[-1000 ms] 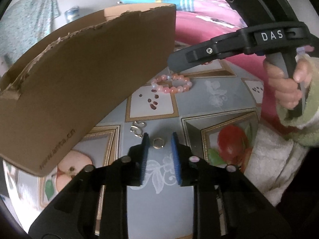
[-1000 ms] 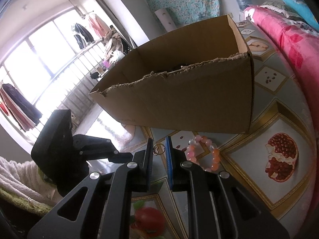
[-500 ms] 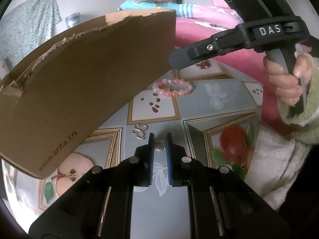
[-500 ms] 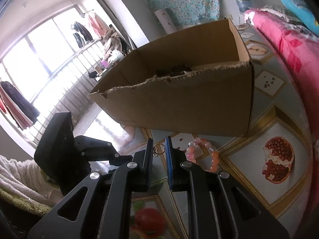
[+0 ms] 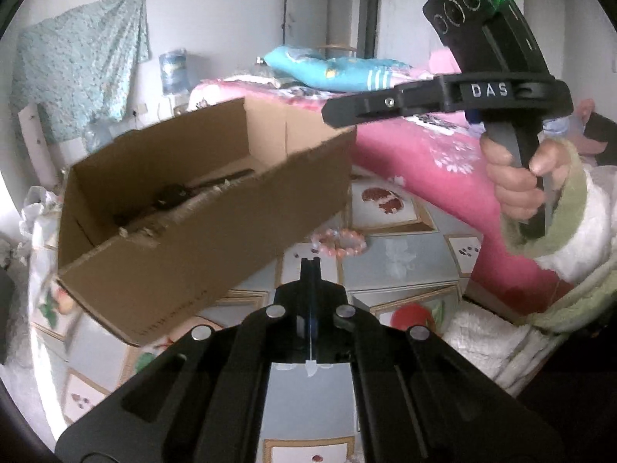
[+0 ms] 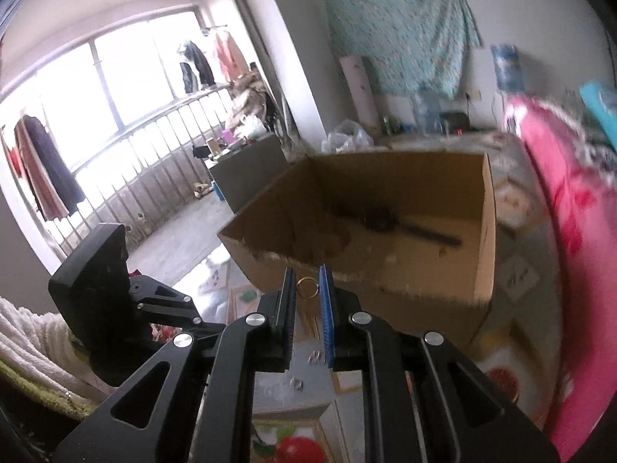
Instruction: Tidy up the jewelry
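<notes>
I count one box (image 6: pixel 385 270), one bracelet (image 5: pixel 341 242). My right tongs (image 6: pixel 307 281) pinch one ring (image 6: pixel 307 288); left tongs (image 5: pixel 310 270) fully closed, contents unclear.

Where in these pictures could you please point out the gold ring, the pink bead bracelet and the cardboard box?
gold ring (image 6: pixel 307 288), right wrist view, on the part of the hoop showing between the jaws.
pink bead bracelet (image 5: pixel 349 249), left wrist view, on its near beads.
cardboard box (image 5: pixel 216 254), left wrist view, on its near outer wall.
</notes>
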A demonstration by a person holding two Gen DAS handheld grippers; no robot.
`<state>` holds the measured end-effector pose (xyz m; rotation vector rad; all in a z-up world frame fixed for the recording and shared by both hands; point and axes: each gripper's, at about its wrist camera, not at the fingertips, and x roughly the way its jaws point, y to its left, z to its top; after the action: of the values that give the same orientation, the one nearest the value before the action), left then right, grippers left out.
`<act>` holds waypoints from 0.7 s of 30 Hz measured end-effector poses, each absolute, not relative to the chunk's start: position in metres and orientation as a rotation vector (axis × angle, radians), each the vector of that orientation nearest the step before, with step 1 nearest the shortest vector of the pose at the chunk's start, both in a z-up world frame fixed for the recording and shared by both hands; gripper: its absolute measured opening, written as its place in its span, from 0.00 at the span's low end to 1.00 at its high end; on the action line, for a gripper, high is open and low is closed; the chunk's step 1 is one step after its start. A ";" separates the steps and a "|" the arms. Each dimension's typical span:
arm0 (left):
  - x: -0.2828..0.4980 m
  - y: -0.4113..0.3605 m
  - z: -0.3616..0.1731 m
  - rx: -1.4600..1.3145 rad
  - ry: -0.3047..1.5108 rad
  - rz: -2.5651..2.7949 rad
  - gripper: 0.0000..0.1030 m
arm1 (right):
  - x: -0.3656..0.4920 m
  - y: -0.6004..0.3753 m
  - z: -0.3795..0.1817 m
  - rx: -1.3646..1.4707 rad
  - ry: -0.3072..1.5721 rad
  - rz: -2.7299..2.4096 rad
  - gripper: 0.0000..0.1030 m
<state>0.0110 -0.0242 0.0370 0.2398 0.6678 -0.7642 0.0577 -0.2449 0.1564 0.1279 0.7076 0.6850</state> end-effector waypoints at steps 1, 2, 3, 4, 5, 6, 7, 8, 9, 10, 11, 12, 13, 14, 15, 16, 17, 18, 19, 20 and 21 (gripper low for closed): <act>0.012 -0.025 0.037 0.246 0.671 -0.757 0.00 | 0.057 -0.244 0.159 0.120 0.701 0.688 0.12; 0.011 -0.025 0.035 0.250 0.684 -0.747 0.00 | 0.056 -0.244 0.159 0.120 0.700 0.694 0.12; 0.011 -0.025 0.032 0.249 0.702 -0.741 0.00 | 0.055 -0.243 0.158 0.123 0.703 0.697 0.12; 0.010 -0.026 0.027 0.251 0.719 -0.733 0.00 | 0.053 -0.243 0.153 0.128 0.714 0.698 0.12; 0.009 -0.027 0.020 0.259 0.734 -0.720 0.00 | 0.052 -0.244 0.149 0.133 0.725 0.698 0.12; 0.008 -0.030 0.012 0.264 0.753 -0.714 0.02 | 0.051 -0.245 0.144 0.141 0.739 0.697 0.12; 0.008 -0.034 0.005 0.270 0.775 -0.713 0.15 | 0.051 -0.246 0.137 0.158 0.759 0.697 0.12; 0.006 -0.036 0.000 0.281 0.784 -0.709 0.22 | 0.049 -0.246 0.130 0.174 0.778 0.696 0.12; 0.004 -0.037 -0.005 0.297 0.783 -0.709 0.33 | 0.048 -0.247 0.123 0.188 0.798 0.694 0.12; 0.003 -0.041 -0.010 0.319 0.778 -0.712 0.34 | 0.048 -0.246 0.117 0.198 0.816 0.690 0.12; 0.004 -0.046 -0.016 0.351 0.782 -0.712 0.34 | 0.046 -0.246 0.111 0.210 0.831 0.687 0.12; 0.005 -0.049 -0.021 0.367 0.792 -0.710 0.34 | 0.046 -0.246 0.107 0.220 0.843 0.686 0.12; 0.007 -0.052 -0.025 0.376 0.802 -0.707 0.34 | 0.045 -0.248 0.101 0.233 0.855 0.683 0.12; 0.011 -0.055 -0.030 0.382 0.820 -0.708 0.34 | 0.045 -0.249 0.097 0.240 0.862 0.681 0.12; 0.012 -0.057 -0.034 0.384 0.835 -0.712 0.34 | 0.045 -0.250 0.094 0.248 0.867 0.678 0.12; 0.014 -0.058 -0.036 0.380 0.836 -0.712 0.33 | 0.046 -0.251 0.091 0.259 0.871 0.675 0.12; 0.015 -0.058 -0.036 0.371 0.836 -0.712 0.32 | 0.046 -0.252 0.089 0.269 0.874 0.672 0.12; 0.016 -0.059 -0.036 0.361 0.842 -0.715 0.27 | 0.047 -0.253 0.086 0.273 0.876 0.671 0.12; 0.016 -0.061 -0.036 0.355 0.845 -0.713 0.21 | 0.049 -0.253 0.084 0.280 0.880 0.669 0.12; 0.015 -0.063 -0.036 0.361 0.841 -0.709 0.19 | 0.050 -0.253 0.083 0.284 0.882 0.668 0.12; 0.013 -0.065 -0.036 0.372 0.837 -0.714 0.12 | 0.051 -0.253 0.082 0.287 0.884 0.669 0.12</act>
<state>0.0128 -0.0653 -0.0364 0.3719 0.8366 -0.7137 0.0506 -0.2535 0.0816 0.2866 0.8837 0.6686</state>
